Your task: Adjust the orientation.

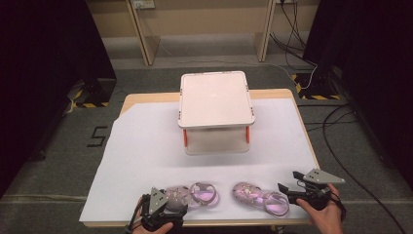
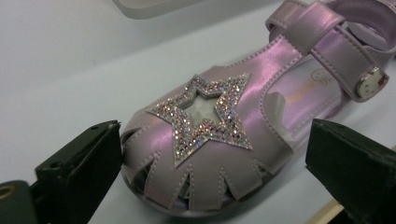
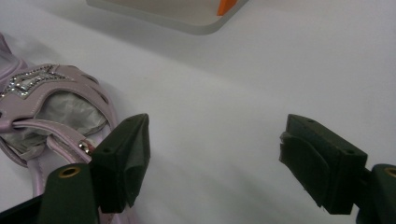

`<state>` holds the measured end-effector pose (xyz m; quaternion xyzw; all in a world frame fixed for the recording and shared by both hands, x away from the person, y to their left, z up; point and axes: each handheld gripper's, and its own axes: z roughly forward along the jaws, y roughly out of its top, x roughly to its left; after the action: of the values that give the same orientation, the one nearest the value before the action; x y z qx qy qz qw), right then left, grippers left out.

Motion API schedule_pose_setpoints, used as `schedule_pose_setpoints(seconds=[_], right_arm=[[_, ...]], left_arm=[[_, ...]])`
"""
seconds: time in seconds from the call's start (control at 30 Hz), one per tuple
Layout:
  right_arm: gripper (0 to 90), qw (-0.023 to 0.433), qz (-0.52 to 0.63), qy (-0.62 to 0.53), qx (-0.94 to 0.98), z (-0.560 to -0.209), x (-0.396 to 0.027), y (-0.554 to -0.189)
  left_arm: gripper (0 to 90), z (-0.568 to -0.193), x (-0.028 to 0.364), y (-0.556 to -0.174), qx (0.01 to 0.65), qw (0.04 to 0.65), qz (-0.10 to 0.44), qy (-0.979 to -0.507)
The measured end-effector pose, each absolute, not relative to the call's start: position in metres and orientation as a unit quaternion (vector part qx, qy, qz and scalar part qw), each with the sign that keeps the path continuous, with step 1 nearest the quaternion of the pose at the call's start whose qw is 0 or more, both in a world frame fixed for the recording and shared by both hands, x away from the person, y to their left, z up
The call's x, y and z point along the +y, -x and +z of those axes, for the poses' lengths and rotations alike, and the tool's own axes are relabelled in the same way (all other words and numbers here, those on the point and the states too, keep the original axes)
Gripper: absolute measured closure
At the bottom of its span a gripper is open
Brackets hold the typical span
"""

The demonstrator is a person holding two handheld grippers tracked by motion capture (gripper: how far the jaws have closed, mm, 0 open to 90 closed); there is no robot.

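Both grippers (image 1: 163, 207) (image 1: 292, 187) gape at six o'clock; we've grasped neither sandal (image 1: 195, 195) (image 1: 260, 197), so lifting them remains.

Left gripper (image 1: 171, 204) is sitting at 7 o'clock, jaws gaping; right gripper (image 1: 287, 181) is resting at 5 o'clock, jaws apart.

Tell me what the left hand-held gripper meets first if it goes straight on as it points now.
Probably the toe of the left sandal, lying between the open jaws of the left hand-held gripper; depth is hard to judge.
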<state>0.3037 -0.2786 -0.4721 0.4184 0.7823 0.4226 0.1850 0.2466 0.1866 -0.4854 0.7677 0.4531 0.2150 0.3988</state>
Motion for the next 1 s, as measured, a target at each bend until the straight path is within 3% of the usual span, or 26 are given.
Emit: schedule_pose_setpoints(seconds=[0.4,0.7,1.0], right_arm=[[24.7,0.183,0.418,-0.413,0.788,-0.474,-0.276,-0.304],[25.0,0.182,0.417,-0.411,0.79,-0.475,-0.275,-0.304],[25.2,0.18,0.416,-0.41,0.791,-0.475,-0.275,-0.304]], left_arm=[[8.2,-0.485,0.187,-0.255,0.443,0.401,0.208,-0.775],[18.6,-0.483,0.197,-0.245,0.442,0.401,0.206,-0.775],[21.1,-0.482,0.202,-0.233,0.464,0.395,0.203,-0.767]])
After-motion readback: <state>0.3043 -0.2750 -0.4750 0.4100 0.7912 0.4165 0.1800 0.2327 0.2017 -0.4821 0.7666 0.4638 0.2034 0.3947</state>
